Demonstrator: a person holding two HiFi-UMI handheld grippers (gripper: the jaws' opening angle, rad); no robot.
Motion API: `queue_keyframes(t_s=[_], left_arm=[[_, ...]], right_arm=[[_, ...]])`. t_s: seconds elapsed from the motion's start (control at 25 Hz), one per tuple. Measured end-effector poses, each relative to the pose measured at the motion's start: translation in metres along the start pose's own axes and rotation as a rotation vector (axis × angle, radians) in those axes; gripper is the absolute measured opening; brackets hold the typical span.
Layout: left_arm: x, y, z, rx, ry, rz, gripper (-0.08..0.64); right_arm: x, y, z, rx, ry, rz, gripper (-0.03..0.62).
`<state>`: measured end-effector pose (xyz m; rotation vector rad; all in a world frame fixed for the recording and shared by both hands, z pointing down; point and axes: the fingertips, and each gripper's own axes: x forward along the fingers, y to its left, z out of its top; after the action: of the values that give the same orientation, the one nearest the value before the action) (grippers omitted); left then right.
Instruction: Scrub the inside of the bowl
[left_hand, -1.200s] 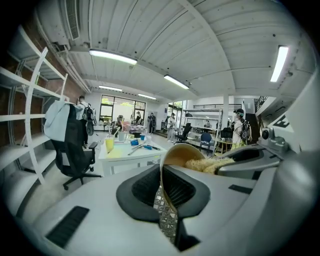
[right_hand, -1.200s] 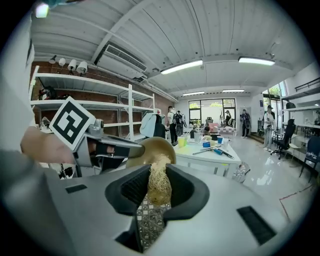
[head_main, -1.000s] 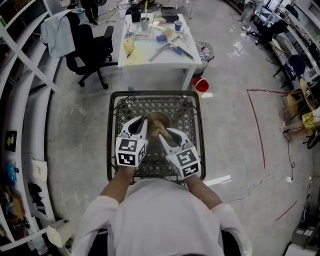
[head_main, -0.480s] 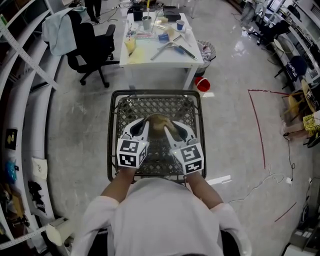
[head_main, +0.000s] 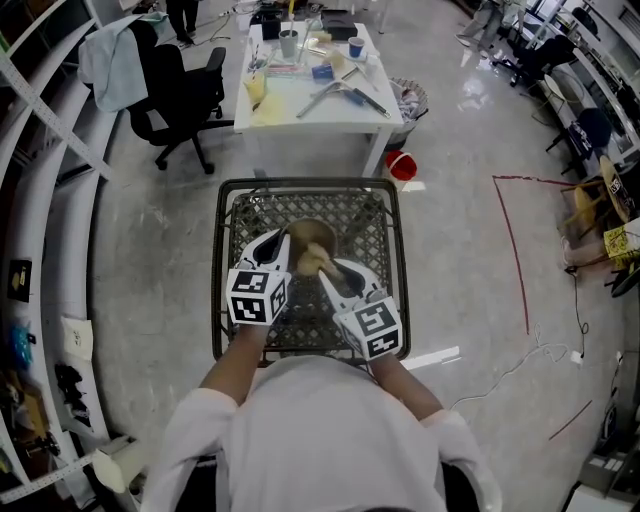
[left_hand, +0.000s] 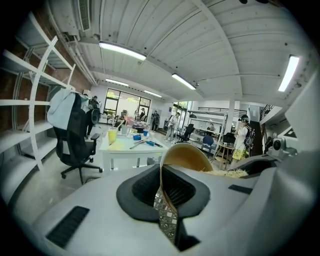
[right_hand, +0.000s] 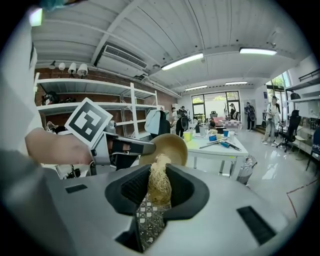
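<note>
A tan bowl (head_main: 312, 236) is held tilted above the black wire-mesh table (head_main: 380, 250). My left gripper (head_main: 286, 244) is shut on the bowl's rim; in the left gripper view the thin rim (left_hand: 162, 177) runs between its closed jaws below the bowl (left_hand: 187, 155). My right gripper (head_main: 326, 272) is shut on a straw-coloured fibrous scrubber (right_hand: 158, 182). The scrubber's tip (head_main: 315, 260) reaches into the bowl's opening (right_hand: 172, 146). The right gripper view also shows the left gripper's marker cube (right_hand: 90, 122) and the hand holding it.
Beyond the mesh table stand a white table (head_main: 310, 95) cluttered with cups and tools, a black office chair (head_main: 175, 90), a waste bin (head_main: 408, 100) and a small red bucket (head_main: 402, 168). White shelving (head_main: 40, 200) curves along the left.
My right gripper swung right half a second ago and has come back left, bringing the scrubber to the bowl's mouth again. The left gripper has rolled slightly with the bowl.
</note>
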<state>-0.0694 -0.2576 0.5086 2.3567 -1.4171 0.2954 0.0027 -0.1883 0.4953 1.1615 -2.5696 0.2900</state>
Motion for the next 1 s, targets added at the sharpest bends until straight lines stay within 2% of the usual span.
queue_keyframes(t_s=[0.24,0.56,0.68,1.0], left_arm=[[0.0,0.01,-0.005,-0.037,0.007,0.009,0.043],[0.011,0.021,-0.018,-0.027,0.027,0.034,0.043],[0.02,0.024,-0.033,-0.021,0.057,0.038,0.043],[0.044,0.037,-0.086,-0.063,0.184,0.053,0.043]], right_arm=[[0.002,-0.001,0.005,0.002,-0.018,0.004,0.1],[-0.006,-0.017,0.013,0.021,-0.071,-0.033,0.1],[-0.007,-0.022,0.007,0.034,-0.058,-0.049,0.1],[-0.009,-0.03,-0.005,0.066,-0.032,-0.076,0.1]])
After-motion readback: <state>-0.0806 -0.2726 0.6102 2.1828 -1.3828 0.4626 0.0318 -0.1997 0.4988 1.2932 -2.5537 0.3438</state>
